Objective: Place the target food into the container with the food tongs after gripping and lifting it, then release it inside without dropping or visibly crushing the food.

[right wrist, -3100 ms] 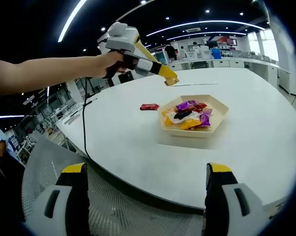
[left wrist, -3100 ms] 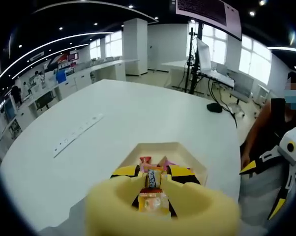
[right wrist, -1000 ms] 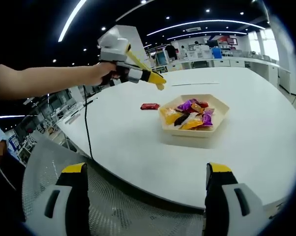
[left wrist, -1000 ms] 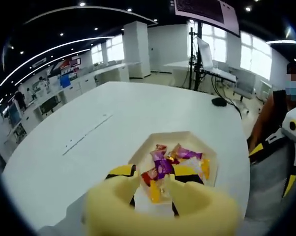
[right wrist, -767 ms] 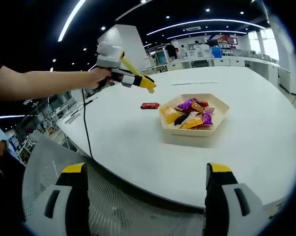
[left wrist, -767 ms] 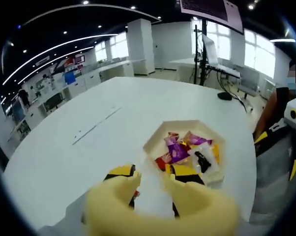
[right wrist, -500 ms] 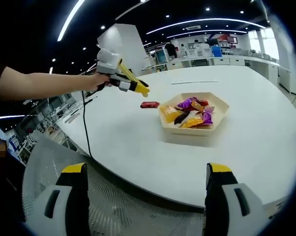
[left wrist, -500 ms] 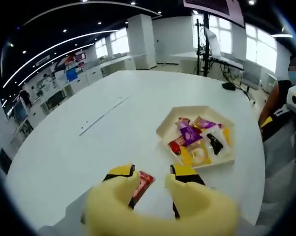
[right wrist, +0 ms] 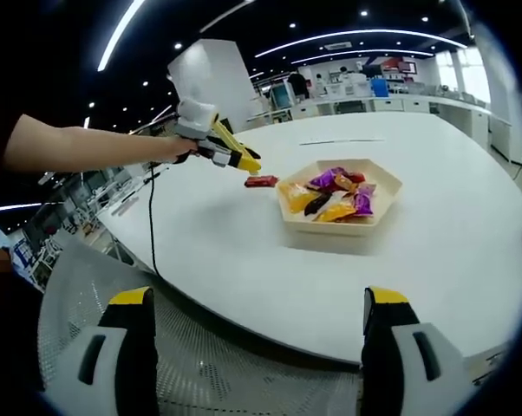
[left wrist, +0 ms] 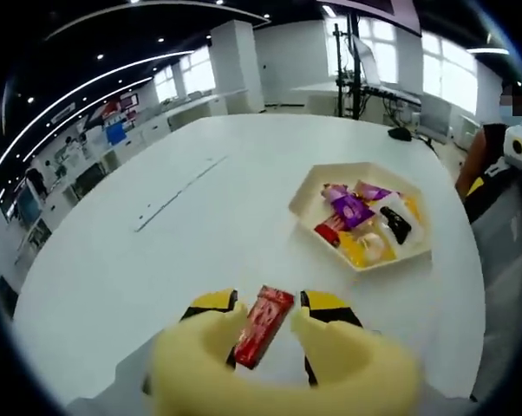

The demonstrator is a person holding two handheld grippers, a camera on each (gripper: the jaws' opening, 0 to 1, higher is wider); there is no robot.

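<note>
The tongs point(left wrist: 268, 322) on the left gripper point(right wrist: 244, 161) are spread open right over the red candy bar point(left wrist: 263, 324), which lies lengthwise between the tips on the table point(left wrist: 157, 260), just beside the tray point(right wrist: 341, 221)

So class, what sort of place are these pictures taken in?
Probably an open-plan office or lab: a large white round-edged table, long white counters along the back wall, and a screen on a black stand.
</note>
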